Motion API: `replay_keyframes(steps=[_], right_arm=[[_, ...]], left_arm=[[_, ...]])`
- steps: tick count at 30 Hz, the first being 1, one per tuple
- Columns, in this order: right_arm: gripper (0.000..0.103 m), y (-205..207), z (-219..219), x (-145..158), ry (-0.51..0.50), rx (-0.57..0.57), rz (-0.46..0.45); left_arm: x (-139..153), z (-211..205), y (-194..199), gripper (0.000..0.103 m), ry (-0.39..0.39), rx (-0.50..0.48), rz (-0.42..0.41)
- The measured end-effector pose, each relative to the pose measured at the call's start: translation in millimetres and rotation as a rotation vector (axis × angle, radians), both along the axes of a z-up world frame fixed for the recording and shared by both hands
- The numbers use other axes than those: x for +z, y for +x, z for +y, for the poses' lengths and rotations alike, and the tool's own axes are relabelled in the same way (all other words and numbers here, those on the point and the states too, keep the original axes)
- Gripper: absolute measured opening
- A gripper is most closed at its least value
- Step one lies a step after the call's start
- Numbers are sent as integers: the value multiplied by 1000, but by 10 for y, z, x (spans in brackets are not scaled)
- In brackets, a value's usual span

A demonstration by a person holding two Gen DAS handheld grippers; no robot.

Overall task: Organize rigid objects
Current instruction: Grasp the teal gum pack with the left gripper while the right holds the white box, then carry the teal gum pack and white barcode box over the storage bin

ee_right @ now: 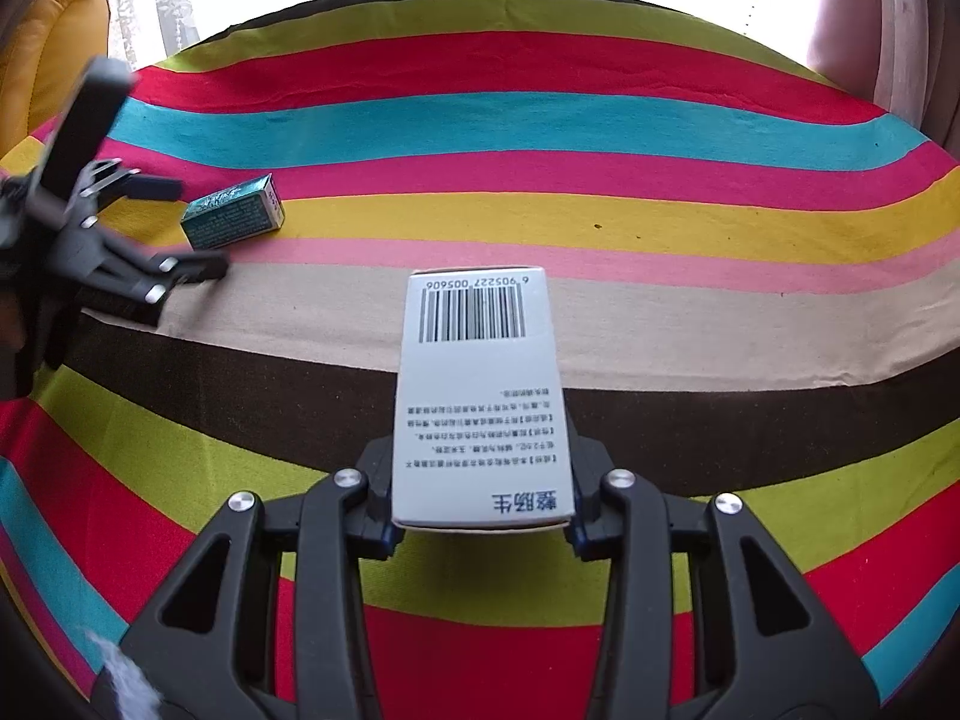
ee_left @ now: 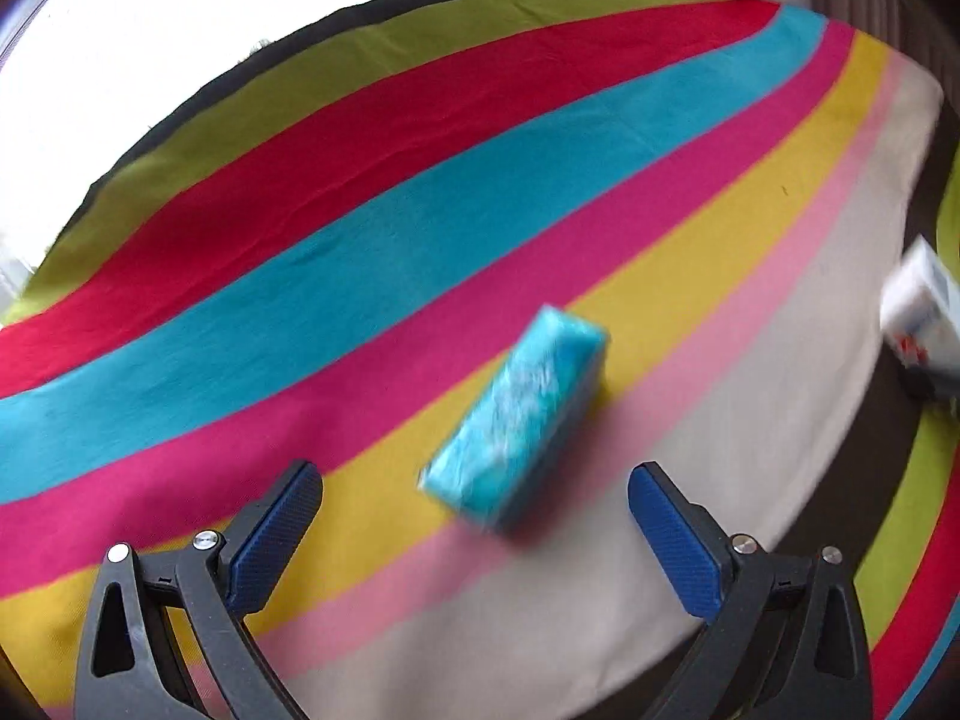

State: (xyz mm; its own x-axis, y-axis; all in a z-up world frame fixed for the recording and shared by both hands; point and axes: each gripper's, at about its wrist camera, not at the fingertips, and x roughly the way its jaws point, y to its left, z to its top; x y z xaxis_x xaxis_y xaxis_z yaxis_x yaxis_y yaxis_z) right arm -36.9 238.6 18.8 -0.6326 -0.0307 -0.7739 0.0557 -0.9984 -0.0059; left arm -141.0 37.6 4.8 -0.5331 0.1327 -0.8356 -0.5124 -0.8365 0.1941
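Item 1, left gripper: its jaws are standing wide apart, with the blue pads gripping nothing. In the right wrist view the same gripper is showing at the left edge, fingers spread and pointing toward the teal box.

Item 2, teal box: it is lying flat on the striped cloth, across the yellow and pink stripes, between and just ahead of the left gripper's fingers without touching either one. It is appearing blurred in the left wrist view. In the right wrist view the box is sitting on the yellow stripe, long side down, with the left gripper's two fingers flanking its near end; whether they are touching it cannot be told there.

Item 3, right gripper: its jaws are clamping the white box by its two long sides, near the rear end.

Item 4, white box: it is being held above the cloth, sticking forward along the fingers, barcode face up and at the far end, printed text running upside down toward the camera. In the left wrist view it is showing at the right edge, blurred and partly cut off.

Item 5, cloth: it is covering the whole work surface in bands of green, red, teal, magenta, yellow, pink, beige and dark brown.
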Motion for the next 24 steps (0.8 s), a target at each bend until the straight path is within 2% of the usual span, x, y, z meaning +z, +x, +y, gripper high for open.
replay_keyframes(steps=[2, 4, 5, 6, 10, 12, 15, 18, 20, 21, 22, 23, 24], right_arm=[[44, 13, 4, 8, 4, 0, 0], [44, 13, 6, 5, 5, 0, 0], [44, 12, 7, 4, 5, 0, 0], [44, 13, 7, 4, 5, 0, 0], [44, 14, 7, 4, 5, 0, 0], [44, 15, 8, 5, 5, 0, 0], [44, 15, 5, 4, 5, -1, 0], [44, 16, 6, 5, 5, -1, 0], [44, 15, 7, 4, 5, -1, 0], [44, 15, 6, 4, 5, -1, 0], [44, 16, 6, 5, 5, -1, 0], [44, 16, 6, 5, 5, -1, 0], [44, 16, 7, 5, 5, 0, 0]], left_arm=[[7, 19, -67, 83, 86, 12, -41], [19, 10, -69, 36, 179, 43, -78], [25, 8, -44, 30, 200, 81, -79], [27, 14, 12, 30, 184, 134, -68], [45, -99, 464, 30, 216, 342, -87], [56, -172, 727, 31, 257, 423, -103], [62, -192, 946, 34, 285, 470, -92], [21, -86, 910, 58, 218, 468, -46], [-4, -35, 869, 59, 205, 462, -8], [-15, 19, 843, 55, 209, 458, -4], [-19, 55, 842, 40, 216, 453, 0], [-17, 77, 857, 29, 217, 449, 5], [12, 31, 913, 30, 221, 444, 0]])
